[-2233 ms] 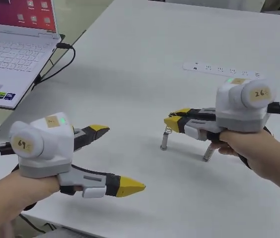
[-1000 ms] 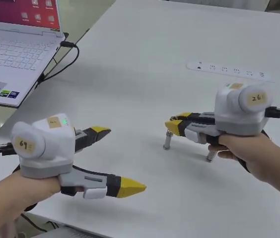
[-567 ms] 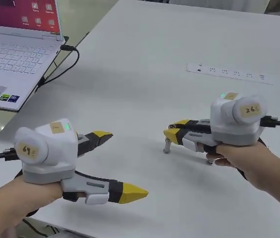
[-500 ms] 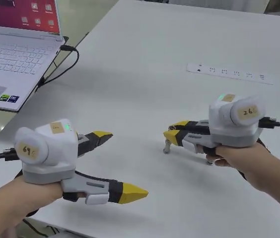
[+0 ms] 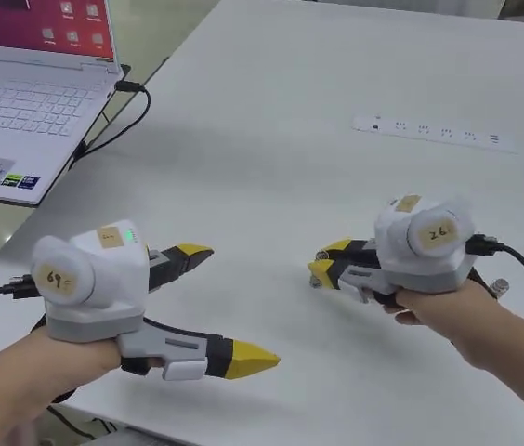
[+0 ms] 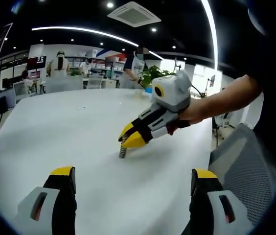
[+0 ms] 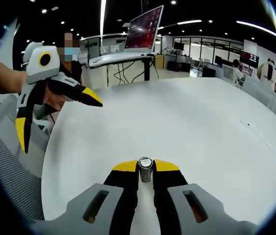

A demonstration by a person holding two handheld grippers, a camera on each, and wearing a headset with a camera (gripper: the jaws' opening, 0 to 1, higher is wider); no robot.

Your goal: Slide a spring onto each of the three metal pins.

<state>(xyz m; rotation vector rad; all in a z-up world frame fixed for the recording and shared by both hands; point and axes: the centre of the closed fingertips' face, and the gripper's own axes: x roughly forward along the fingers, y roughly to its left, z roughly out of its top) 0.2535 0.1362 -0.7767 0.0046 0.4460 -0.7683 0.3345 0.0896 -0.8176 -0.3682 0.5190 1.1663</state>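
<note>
My right gripper [image 5: 325, 265] is low over the white table [image 5: 262, 111], shut on a spring [image 7: 145, 169] that sits on an upright metal pin. In the left gripper view the coils of the spring [image 6: 123, 152] stand on the table under the right gripper's yellow tips [image 6: 130, 139]. My left gripper [image 5: 225, 302] hovers at the near left, open with nothing between its jaws, and points toward the pin. Another pin [image 5: 499, 286] peeks out behind the right hand.
An open laptop [image 5: 30, 102] sits at the far left with a black cable [image 5: 118, 121] running off the table edge. A white power strip [image 5: 434, 133] lies at the back right. The table's near edge runs just below the left gripper.
My right gripper has gone down along the pin with the spring, from about pin-top height to near the tabletop. The left gripper has stayed open in place.
</note>
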